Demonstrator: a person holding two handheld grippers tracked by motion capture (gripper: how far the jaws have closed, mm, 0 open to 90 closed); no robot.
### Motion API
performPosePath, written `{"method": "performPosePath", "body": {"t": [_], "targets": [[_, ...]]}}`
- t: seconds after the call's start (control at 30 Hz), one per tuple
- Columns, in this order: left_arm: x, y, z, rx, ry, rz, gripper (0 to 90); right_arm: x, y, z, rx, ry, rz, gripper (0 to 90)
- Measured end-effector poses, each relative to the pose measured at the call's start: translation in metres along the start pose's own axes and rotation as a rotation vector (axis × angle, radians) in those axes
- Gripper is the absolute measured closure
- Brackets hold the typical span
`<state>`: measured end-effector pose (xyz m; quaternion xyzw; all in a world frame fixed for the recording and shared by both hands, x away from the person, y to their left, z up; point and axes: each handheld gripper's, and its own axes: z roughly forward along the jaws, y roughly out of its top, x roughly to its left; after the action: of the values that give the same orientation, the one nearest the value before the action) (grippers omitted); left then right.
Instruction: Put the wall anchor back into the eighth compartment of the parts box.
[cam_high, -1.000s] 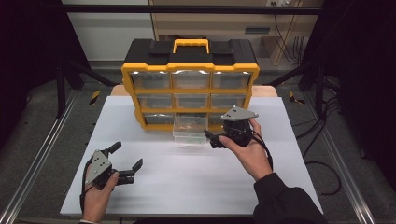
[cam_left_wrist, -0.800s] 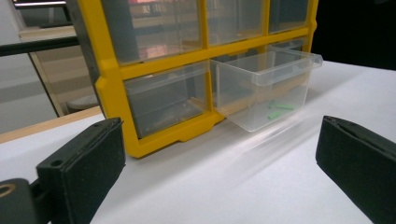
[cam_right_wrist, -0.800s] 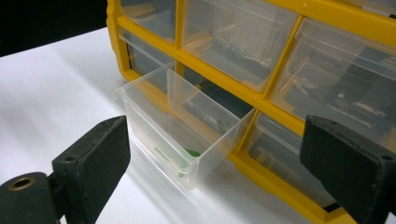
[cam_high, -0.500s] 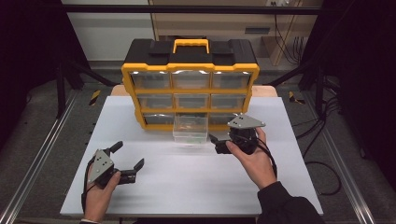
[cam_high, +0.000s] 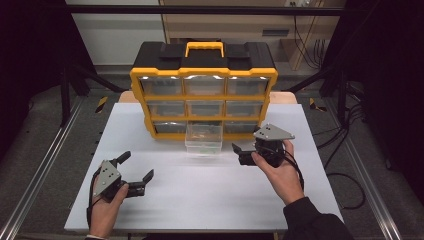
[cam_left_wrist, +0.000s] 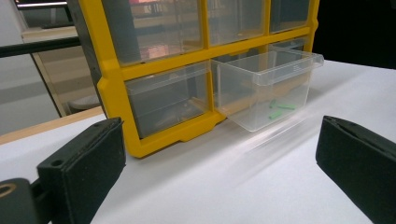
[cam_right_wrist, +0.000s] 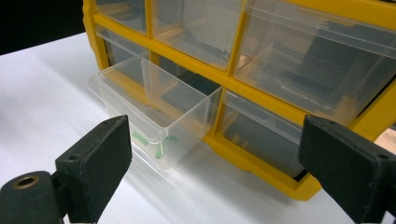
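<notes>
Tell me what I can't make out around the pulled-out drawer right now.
- Green pieces in the clear drawer: too small to identify in either gripper view; just a blur in the high view.
- Closed drawers' contents: hazy behind glare, both gripper views.
- Right gripper: jaw tips cut off by the right gripper view's bottom edge.

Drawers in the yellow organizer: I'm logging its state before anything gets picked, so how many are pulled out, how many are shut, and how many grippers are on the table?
Pulled-out drawer: 1, bottom middle, with small green pieces inside
Shut drawers: 8
Grippers: 2, left gripper and right gripper, both open and empty
Total: 9 drawers, 2 grippers
</notes>
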<state>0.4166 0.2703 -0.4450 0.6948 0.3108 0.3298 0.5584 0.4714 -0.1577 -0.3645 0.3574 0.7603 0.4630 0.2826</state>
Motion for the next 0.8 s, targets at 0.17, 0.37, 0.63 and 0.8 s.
{"method": "performPosePath", "body": {"t": [0.17, 0.37, 0.63, 0.8], "targets": [[-0.002, 0.001, 0.0, 0.005, 0.001, 0.006, 0.9, 0.001, -0.005, -0.004, -0.009, -0.002, 0.004, 8.9], [-0.003, 0.001, 0.001, 0.014, -0.003, 0.005, 1.0, -0.001, -0.011, -0.014, -0.029, -0.001, 0.015, 8.6], [-0.006, 0.005, -0.003, 0.009, 0.003, -0.026, 1.5, -0.014, -0.028, -0.028, -0.059, -0.039, 0.057, 8.9], [-0.009, 0.006, -0.002, 0.014, -0.006, -0.032, 1.5, -0.021, -0.039, -0.034, -0.075, -0.048, 0.066, 9.0]]}}
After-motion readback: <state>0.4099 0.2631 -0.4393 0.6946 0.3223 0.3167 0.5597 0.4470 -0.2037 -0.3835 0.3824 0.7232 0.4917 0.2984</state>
